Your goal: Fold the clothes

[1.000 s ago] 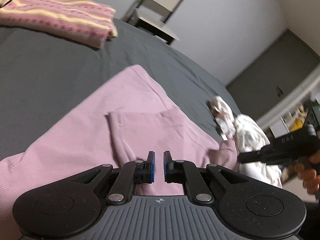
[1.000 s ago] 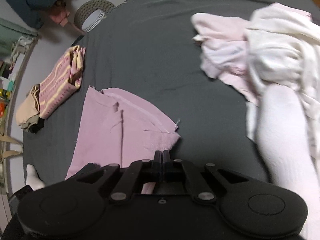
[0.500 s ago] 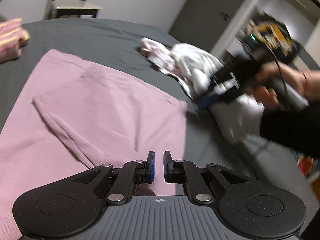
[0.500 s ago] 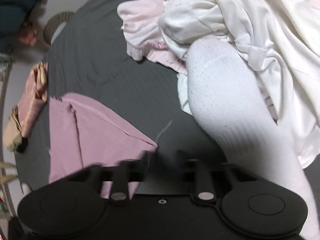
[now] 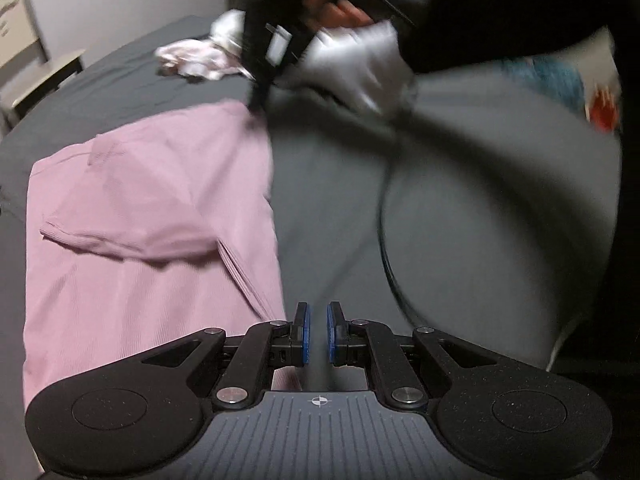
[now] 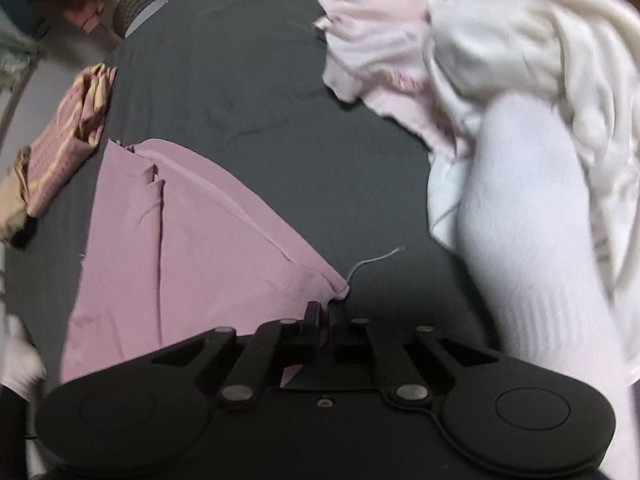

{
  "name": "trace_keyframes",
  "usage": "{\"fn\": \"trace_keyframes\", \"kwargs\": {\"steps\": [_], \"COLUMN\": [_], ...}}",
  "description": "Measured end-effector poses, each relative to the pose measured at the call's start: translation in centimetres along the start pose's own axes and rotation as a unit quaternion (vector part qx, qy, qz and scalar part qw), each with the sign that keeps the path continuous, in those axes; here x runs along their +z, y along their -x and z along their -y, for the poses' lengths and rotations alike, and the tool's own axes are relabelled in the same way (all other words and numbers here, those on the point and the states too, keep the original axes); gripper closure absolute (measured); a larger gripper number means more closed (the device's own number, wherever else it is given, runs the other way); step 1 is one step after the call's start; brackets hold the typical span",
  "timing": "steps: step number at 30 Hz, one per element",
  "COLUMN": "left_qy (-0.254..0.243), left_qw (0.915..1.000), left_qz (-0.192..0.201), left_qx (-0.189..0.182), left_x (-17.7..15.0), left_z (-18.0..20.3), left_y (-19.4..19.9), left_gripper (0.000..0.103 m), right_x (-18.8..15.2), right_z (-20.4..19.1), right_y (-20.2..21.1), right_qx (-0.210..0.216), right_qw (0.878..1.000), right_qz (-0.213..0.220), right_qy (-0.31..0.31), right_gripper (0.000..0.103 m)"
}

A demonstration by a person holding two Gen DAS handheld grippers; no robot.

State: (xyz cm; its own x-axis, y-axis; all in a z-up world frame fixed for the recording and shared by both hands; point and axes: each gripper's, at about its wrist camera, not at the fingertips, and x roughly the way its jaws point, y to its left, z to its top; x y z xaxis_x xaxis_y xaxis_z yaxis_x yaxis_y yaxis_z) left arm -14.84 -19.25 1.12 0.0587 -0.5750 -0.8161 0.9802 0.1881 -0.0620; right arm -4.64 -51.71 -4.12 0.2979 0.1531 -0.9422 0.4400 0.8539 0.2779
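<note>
A mauve-pink garment (image 6: 188, 248) lies spread flat on a dark grey bedsheet (image 6: 248, 80), partly folded, with a sleeve doubled over its body and a loose thread trailing from its near corner. In the right wrist view, going left to right: a folded pink and yellow striped garment (image 6: 68, 132) sits at the bed's left edge, beside a tan and black bundle; beyond the bed's far left corner are a round woven basket (image 6: 144, 0) and a pale floor; the mauve garment fills the centre-left; then comes bare sheet; at right is a heap of pale pink and cream-white clothes (image 6: 500, 52), with a white sock (image 6: 532, 240) stretching toward the camera. The right gripper (image 6: 325, 314) has its fingers nearly pressed together at the garment's near corner; whether cloth is pinched between them cannot be told. In the left wrist view, a white wall and a pale piece of furniture (image 5: 24, 32) stand behind the bed at left. The left gripper (image 5: 316, 334) hovers at the garment's right edge, its blue-padded fingers slightly apart and holding nothing. At upper right, blurred, a hand (image 5: 344, 4) in a black sleeve holds the other gripper.
</note>
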Motion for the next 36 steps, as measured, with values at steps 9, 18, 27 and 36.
{"fn": "trace_keyframes", "kwargs": {"steps": [9,18,27,36], "left_qy": [-0.071,0.049,0.168,0.173], "left_qw": [0.9968,0.9982,0.9813,0.9805], "left_qz": [-0.036,0.026,0.036,-0.010], "left_qx": [0.001,0.025,0.087,0.092], "left_x": [-2.3,-1.2,-1.4,-3.2], "left_z": [2.9,0.6,-2.6,-1.7], "left_y": [1.8,4.4,5.2,4.6], "left_gripper": [0.097,0.097,0.097,0.096], "right_x": [-0.8,-0.5,-0.9,-1.3], "right_z": [0.3,0.1,-13.5,-23.0], "right_y": [-0.3,1.7,3.4,-3.2], "right_qx": [-0.052,-0.096,0.020,0.030], "right_qw": [0.999,0.995,0.981,0.973], "right_qz": [-0.005,0.019,0.067,0.003], "right_qy": [0.011,-0.013,0.180,0.229], "right_gripper": [0.100,0.074,0.052,0.056]}}
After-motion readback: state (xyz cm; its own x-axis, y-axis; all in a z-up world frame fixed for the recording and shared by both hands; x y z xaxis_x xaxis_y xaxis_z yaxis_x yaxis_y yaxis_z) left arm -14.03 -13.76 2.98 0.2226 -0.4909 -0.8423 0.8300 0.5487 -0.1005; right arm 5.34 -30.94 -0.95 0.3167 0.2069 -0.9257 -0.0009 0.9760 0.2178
